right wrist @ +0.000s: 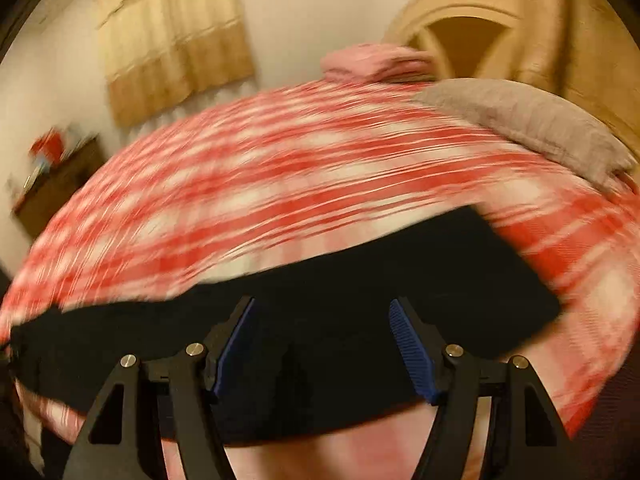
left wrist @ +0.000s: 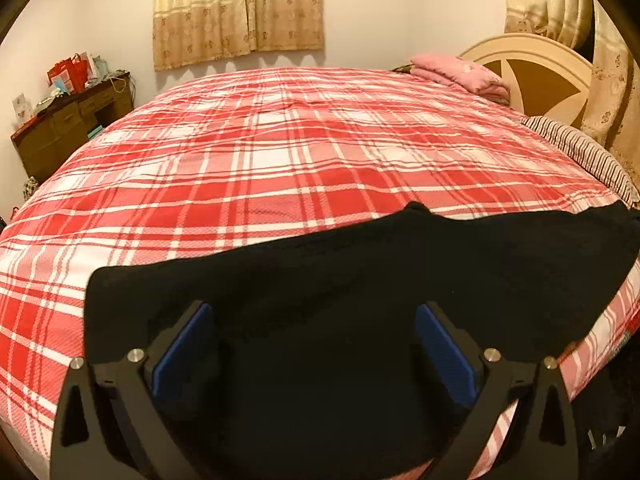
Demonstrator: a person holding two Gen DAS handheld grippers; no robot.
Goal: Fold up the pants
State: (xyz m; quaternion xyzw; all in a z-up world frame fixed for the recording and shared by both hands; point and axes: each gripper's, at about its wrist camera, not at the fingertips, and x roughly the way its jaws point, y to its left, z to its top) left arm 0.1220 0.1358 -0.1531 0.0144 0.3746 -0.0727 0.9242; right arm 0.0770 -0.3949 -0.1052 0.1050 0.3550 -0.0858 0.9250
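Pants (left wrist: 360, 280), black, soft and floppy, lie flat along the bed's (left wrist: 280, 152) near edge under both the left gripper (left wrist: 316, 348) and right gripper (right wrist: 322, 344), jaws spread wide and empty; best pinched at hem or waistband corners.

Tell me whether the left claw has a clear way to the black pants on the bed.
Probably yes: the left claw is open right over the black pants, and nothing lies between them on the plaid bedspread.
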